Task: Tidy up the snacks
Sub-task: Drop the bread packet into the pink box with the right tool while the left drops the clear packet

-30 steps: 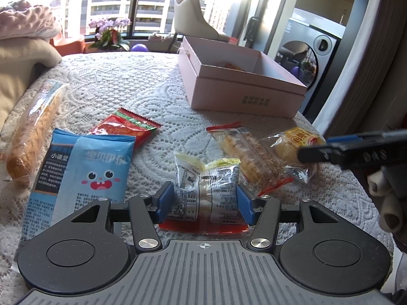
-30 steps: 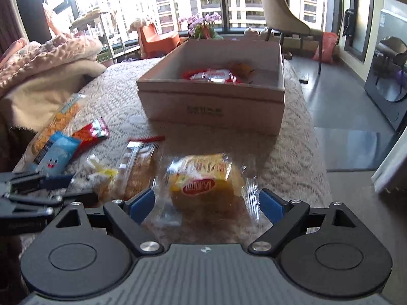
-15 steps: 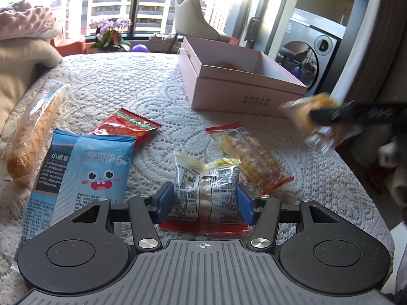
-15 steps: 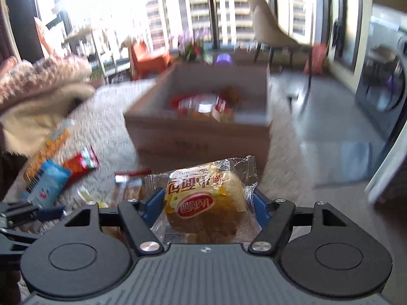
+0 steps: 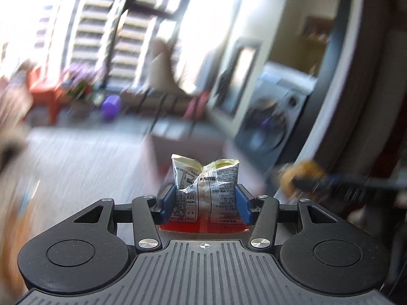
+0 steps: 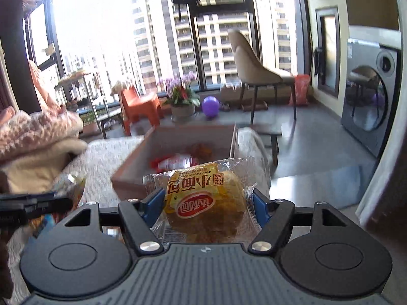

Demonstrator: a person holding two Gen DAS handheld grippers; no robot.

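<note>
My left gripper (image 5: 205, 204) holds a small clear snack packet (image 5: 205, 190) with printed text and a red lower edge; the blue fingers (image 5: 168, 204) press on both its sides, and the crumpled top of the packet stands up between them. The rest of the left wrist view is strongly blurred, so I cannot tell what lies under the packet. At 3 o'clock in this view I see the right gripper (image 5: 309, 183) as a dark bar with something orange-yellow at its tip.

My right gripper (image 6: 206, 206) is closed on a mini bread packet (image 6: 206, 203), a yellow bun in clear wrap with a red label. Its blue fingers (image 6: 259, 207) touch the wrap on both sides. The packet is in the air, at 6 o'clock from the open pink box (image 6: 132, 178), which sits on the white lace cover (image 6: 106, 155). Inside the box are a red and white packet (image 6: 175, 161) and an orange one (image 6: 202, 150), both blurred. At 9 o'clock in the right wrist view the left gripper (image 6: 63, 198) shows as a dark bar, with its shiny packet at the tip.
</note>
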